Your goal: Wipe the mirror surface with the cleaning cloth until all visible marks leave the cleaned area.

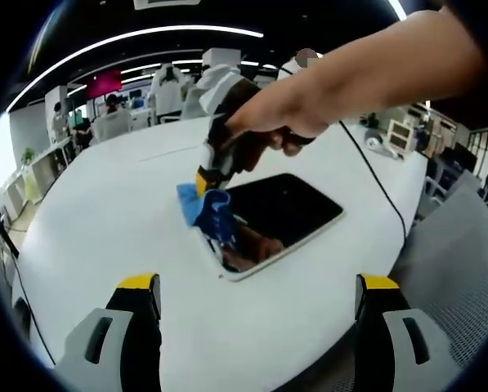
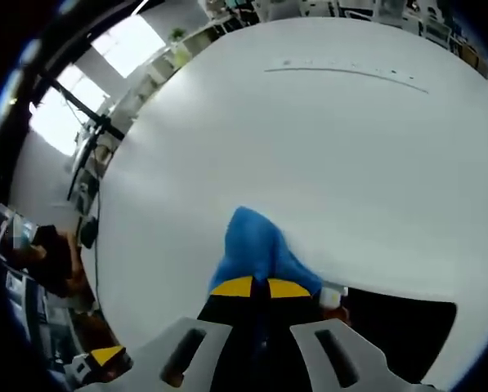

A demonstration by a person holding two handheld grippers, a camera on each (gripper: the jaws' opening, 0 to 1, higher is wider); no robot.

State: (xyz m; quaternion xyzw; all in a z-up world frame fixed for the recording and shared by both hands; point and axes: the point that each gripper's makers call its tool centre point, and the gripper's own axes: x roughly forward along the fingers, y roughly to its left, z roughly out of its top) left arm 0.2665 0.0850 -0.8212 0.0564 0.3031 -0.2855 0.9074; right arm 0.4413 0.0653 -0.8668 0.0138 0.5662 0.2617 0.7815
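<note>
A dark rectangular mirror [image 1: 284, 214] with a white rim lies flat on the white table [image 1: 105, 204]. A blue cleaning cloth [image 1: 207, 208] rests on the mirror's left end. My right gripper [image 1: 208, 175], held by a person's hand, is shut on the blue cloth and presses it down there. In the right gripper view the blue cloth [image 2: 256, 245] bulges out just past the closed yellow-tipped jaws of my right gripper [image 2: 260, 287], with the mirror [image 2: 399, 327] dark at lower right. My left gripper [image 1: 258, 286] stands open at the table's near edge, short of the mirror, holding nothing.
A black cable [image 1: 374, 175] runs across the table to the right of the mirror. Grey mesh chair backs [image 1: 460, 261] stand at the right edge. Office desks and people sit far behind. The table [image 2: 325, 147] stretches wide and bare beyond the cloth.
</note>
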